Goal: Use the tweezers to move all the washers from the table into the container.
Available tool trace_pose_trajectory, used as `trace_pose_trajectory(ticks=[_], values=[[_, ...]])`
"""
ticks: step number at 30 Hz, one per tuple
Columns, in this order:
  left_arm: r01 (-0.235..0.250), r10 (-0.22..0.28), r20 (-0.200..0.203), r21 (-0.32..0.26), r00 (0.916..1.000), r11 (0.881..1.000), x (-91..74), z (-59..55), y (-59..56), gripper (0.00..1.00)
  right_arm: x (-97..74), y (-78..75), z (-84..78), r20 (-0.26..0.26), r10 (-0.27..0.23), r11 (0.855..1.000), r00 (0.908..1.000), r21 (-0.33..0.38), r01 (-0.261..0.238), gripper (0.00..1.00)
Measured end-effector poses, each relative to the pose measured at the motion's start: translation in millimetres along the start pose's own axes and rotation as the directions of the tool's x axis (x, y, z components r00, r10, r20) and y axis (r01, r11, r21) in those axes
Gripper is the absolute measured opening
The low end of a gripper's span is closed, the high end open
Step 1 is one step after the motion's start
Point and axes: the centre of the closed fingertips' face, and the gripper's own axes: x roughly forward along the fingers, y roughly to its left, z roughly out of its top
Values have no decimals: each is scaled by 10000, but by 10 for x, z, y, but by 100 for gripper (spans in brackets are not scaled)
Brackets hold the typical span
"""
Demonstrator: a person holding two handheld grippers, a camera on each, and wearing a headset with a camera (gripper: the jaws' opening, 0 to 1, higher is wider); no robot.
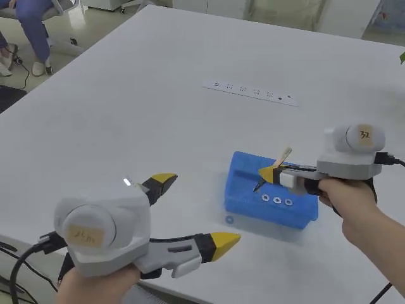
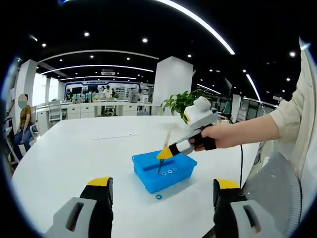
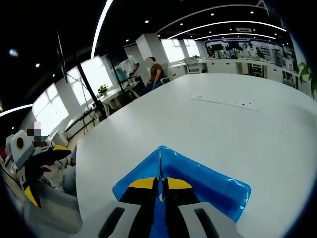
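The blue container (image 1: 243,201) stands on the white table (image 1: 158,114) with three washers (image 1: 277,200) in a row inside it. One blue-tinted washer (image 1: 229,220) lies on the table just in front of the container's near left corner, also seen as the washer (image 2: 158,197). My right gripper (image 1: 272,174) is shut on the tweezers (image 1: 284,156), whose dark tip points down into the container's left part. Whether the tip holds a washer I cannot tell. My left gripper (image 1: 195,211) is open and holds nothing, left of the container.
A white power strip (image 1: 250,92) lies further back on the table. A seated person (image 1: 31,31) and chairs are beyond the far left edge. A cable (image 1: 19,266) hangs at the near left edge.
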Motion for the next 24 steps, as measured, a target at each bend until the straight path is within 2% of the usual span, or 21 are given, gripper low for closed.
trace_pose_trajectory(ticks=[12,20,24], values=[[-11,11,-11,17,10000,10000,-4,2,2,85,34,-13,-53,-192,-46,9998,9998,-196,42,3],[-24,24,-25,12,10000,10000,-9,2,3,85,29,-6,-24,-64,-28,9998,10000,-206,26,3],[-30,30,-25,6,10000,10000,-9,3,5,85,-10,46,19,205,85,9996,9998,-262,-80,3]])
